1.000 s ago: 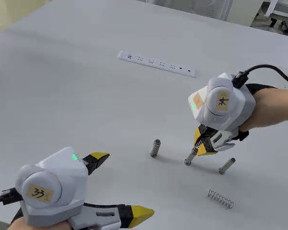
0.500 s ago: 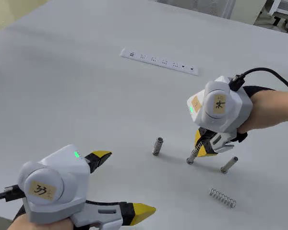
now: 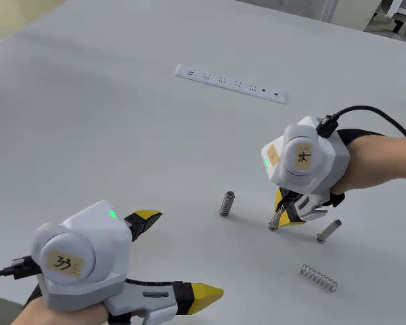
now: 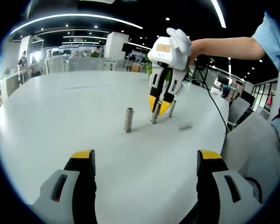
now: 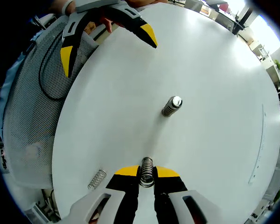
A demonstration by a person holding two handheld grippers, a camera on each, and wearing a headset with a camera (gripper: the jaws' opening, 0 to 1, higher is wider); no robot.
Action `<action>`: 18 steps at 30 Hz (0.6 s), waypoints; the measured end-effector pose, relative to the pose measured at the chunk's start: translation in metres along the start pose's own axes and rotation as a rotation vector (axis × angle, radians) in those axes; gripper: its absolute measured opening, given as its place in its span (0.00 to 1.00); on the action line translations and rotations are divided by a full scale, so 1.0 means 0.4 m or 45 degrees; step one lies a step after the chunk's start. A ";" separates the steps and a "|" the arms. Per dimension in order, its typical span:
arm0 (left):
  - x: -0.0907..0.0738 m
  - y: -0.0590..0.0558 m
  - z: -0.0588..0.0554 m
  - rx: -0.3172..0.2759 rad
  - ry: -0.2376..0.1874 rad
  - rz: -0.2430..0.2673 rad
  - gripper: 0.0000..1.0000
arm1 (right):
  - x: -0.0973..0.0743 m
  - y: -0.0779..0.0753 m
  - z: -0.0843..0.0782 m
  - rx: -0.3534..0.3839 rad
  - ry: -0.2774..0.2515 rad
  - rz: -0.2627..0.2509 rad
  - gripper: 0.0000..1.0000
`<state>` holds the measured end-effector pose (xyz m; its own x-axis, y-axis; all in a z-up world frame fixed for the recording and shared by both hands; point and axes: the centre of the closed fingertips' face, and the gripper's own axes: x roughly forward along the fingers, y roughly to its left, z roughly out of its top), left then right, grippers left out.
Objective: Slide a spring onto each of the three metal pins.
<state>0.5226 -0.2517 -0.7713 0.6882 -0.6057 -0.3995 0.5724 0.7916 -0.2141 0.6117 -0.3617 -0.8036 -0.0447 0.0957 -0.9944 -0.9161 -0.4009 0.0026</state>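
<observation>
Step in hand: second of three pins. The right tool (image 3: 285,215) is clamped on a spring (image 5: 147,169) that sits over the second pin (image 3: 276,222), with the jaws pinching the coils from both sides. In the head view, pin and spring lean a little rather than stand true. How far down the spring has gone I cannot tell.

The first pin (image 3: 227,203) stands just to the left on the worktop (image 3: 122,135) with its own spring down over it (counts as done, by my reading). The third pin (image 3: 328,231) is bare, just right of the right tool. The loose spring (image 3: 319,278) lies flat nearer the person, apart from that pin. The left tool (image 3: 179,256) hovers near the person, jaws wide apart, holding nothing, well away from the pins.

Next move, as judged:
- Press the held spring fully down the second pin along its axis, then let go.
- Pick up the loose spring by its coils and line it up end-on over the third pin.

Risk: a pin pressed off-axis may topple.
</observation>
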 end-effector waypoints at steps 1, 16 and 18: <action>0.000 0.000 0.000 -0.001 0.000 -0.001 0.88 | 0.002 0.000 0.000 0.002 0.000 -0.001 0.08; -0.001 0.002 -0.009 -0.005 0.009 -0.005 0.88 | 0.029 -0.004 -0.004 0.016 -0.002 -0.016 0.08; -0.001 0.001 -0.010 -0.006 0.010 -0.007 0.88 | 0.032 -0.003 -0.004 0.015 -0.002 -0.019 0.08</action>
<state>0.5207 -0.2508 -0.7748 0.6815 -0.6091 -0.4056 0.5737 0.7888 -0.2207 0.6131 -0.3616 -0.8164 -0.0319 0.1029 -0.9942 -0.9212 -0.3889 -0.0107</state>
